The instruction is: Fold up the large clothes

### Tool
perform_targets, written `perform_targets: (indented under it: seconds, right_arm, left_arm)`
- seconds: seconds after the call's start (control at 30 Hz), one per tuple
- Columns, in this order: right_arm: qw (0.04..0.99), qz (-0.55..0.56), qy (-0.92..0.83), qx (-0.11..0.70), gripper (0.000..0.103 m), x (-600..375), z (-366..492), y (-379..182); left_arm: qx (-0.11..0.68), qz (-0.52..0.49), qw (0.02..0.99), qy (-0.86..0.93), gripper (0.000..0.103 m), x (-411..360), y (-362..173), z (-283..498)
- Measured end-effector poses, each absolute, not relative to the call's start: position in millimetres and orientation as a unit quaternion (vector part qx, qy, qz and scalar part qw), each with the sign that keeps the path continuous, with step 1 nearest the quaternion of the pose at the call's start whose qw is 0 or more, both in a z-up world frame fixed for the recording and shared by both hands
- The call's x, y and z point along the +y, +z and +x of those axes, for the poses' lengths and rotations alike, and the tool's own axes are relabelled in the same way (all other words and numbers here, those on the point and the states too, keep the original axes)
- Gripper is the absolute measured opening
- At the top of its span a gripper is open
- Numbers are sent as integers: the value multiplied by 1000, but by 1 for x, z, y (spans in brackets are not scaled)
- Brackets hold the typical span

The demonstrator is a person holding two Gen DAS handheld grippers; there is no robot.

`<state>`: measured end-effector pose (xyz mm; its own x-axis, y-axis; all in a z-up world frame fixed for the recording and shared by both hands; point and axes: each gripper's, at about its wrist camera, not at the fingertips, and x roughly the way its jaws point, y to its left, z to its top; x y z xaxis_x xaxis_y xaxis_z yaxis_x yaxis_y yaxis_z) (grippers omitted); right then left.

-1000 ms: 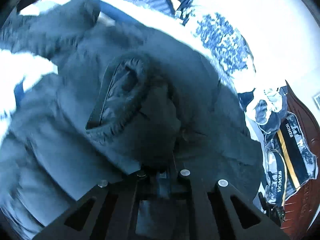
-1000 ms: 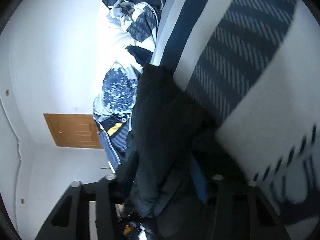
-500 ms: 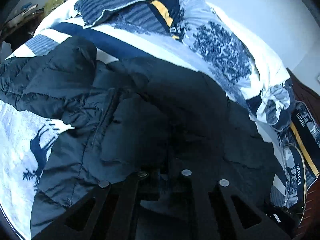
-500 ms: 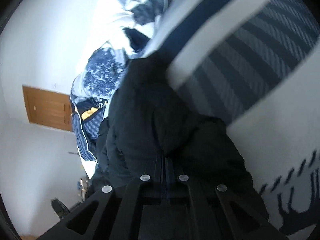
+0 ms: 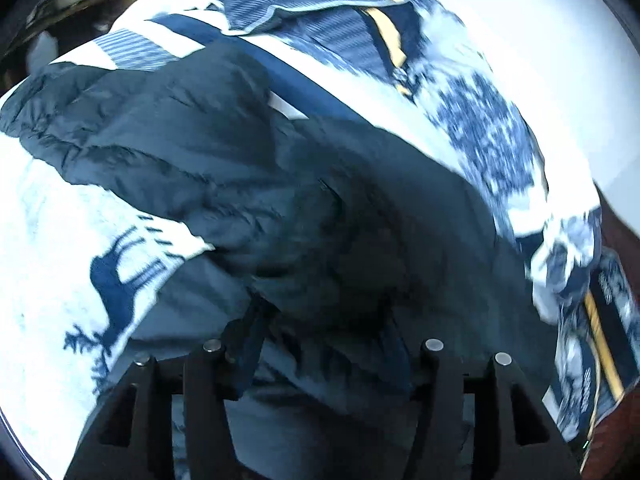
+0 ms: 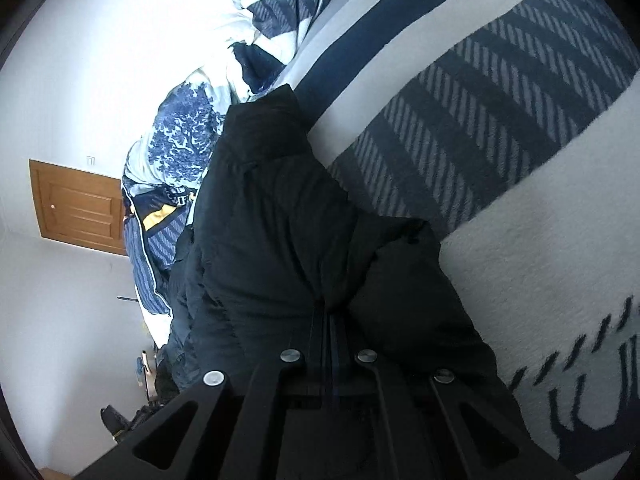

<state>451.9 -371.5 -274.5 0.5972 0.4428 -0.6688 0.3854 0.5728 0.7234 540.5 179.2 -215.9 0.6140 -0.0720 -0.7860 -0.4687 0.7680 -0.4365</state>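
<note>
Your left gripper (image 5: 324, 350) stands with jaws spread, having just been opening, dark padded fabric bulging between the fingers but not pinched. Your right gripper (image 6: 328, 354) has its jaws pressed together on a fold of the jacket (image 6: 280, 216). The navy puffer jacket (image 5: 248, 184) lies crumpled across the middle of the bed, one sleeve stretched toward the left edge, on a white blanket (image 5: 52, 248) printed with blue deer. Rumpled bedding (image 5: 480, 128) is heaped along the far edge.
</note>
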Motion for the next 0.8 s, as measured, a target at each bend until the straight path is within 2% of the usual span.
perform_targets:
  seconds: [0.07,0.1,0.13,0.17,0.3,0.37,0.4,0.47,0.57,0.6,0.63,0.8]
  right_arm:
    - [764,461,18,451,2,-369,454,-275]
    - [764,460,19,452,2,-369,454,-275]
    - [764,460,19,452,2,-368,454,-275]
    - [764,461,20,451,2,-369,453,-275]
    - [763,468,23,444,2,-372,452,-274]
    - [762,472,28,443,2,-371,452,-275]
    - [761,472,29,445,2,-371,453,-276]
    - [759,473,27,447,2,-371,453,-278]
    - [751,490,34,442,2,-375,451,-279]
    - [748,495,36,440,2,-376,451,-280]
    - [745,500,38,440,2,-377,451,-281]
    - [725,531,53,436,5,-382,450,-288]
  left_arm:
    - [423,-324,836,128,53,183,-216,546]
    - [434,-320,833,125,37,183,-217,553]
    - [441,-319,831,113,11,180,-216,559]
    - [439,-319,834,99,8,176,-211,563]
    - [365,-253,892,88,9,158,-169,555]
    - [392,-232,884,111,12,157,-182,565]
    - [433,-216,867,117,12,157,-201,573]
    - [471,-201,848,136,21,160,-227,572]
    - [459,-212,849,151,47,167,-235,542]
    - [455,-215,848,167,65,168,-235,532]
    - [448,-218,847,185,74,170,-232,520]
    - [408,-231,867,171,74,162,-200,439]
